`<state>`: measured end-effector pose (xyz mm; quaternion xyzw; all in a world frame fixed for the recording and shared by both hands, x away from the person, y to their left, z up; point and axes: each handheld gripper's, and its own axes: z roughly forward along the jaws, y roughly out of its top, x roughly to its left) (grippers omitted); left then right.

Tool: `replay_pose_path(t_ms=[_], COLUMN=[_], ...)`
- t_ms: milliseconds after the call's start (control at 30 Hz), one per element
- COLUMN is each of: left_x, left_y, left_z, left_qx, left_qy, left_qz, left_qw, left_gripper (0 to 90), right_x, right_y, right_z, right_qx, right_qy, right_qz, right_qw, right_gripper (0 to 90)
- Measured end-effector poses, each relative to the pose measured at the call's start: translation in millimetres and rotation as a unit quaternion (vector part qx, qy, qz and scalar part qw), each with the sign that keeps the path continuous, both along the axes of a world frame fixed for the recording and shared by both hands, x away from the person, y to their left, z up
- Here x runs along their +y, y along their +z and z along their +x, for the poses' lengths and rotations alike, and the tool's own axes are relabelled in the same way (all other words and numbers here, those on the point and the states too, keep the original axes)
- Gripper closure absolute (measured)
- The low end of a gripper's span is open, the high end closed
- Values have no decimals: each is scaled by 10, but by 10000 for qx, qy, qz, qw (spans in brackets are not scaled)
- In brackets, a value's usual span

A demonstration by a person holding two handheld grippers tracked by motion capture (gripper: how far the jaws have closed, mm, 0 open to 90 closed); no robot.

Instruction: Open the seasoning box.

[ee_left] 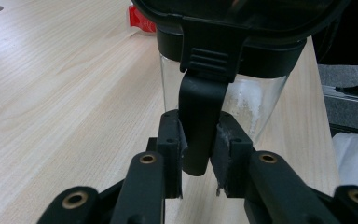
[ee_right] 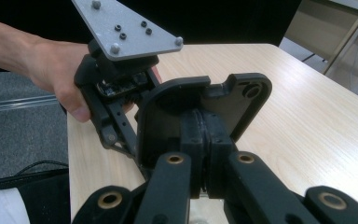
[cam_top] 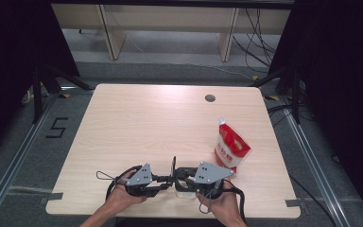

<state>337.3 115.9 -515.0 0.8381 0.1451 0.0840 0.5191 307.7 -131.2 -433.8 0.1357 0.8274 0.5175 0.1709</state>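
- Tabletop (cam_top: 137, 127) of pale wood carried the work, its near edge met by two forearms coming in from below.
- Red-and-white pouch (cam_top: 230, 145) stood upright toward the tabletop's right side, just beyond the right hand.
- Clear glass container (ee_left: 242, 100) with a black rim sat at the near edge between the two hands, white residue clinging to its inner wall.
- Hinged black lid (ee_right: 200, 112) stood raised on the container, tilted up toward the left hand.
- Left claw (ee_left: 199, 154) was clamped on the container's black latch tab (ee_left: 200, 121), which hung down between its pads.
- Right claw (ee_right: 205, 135) was pressed together on the raised lid's edge, its pads meeting with no visible gap.
- Left hand (ee_right: 58, 70) gripped its tool beneath the grey plate (ee_right: 126, 28), just behind the lid.
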Motion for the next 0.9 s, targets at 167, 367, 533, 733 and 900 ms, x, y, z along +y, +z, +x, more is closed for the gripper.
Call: replay_pose_path(t_ms=[167,367,533,733,900], left_x=[-3,-5,-3,-5,-4], left_y=[-1,0,0,0,2], left_z=[-13,-15,-16,-18,-19], left_qx=[65,55,61,61,55], left_qy=[61,70,84,97,104], left_qz=[-12,-2,-7,-5,13], left_qw=[10000,10000,9999,9999,9999], left_gripper=[736,736,737,737,737], right_x=[36,76,102,126,137], right_y=[0,6,10,11,12], right_z=[30,36,47,60,78], right_qx=[-83,-55,-10,-33,-51], right_qy=[11,22,37,59,93], right_qz=[54,47,41,43,52], right_qw=[10000,10000,10000,10000,9999], right_gripper=[893,893,892,892,890])
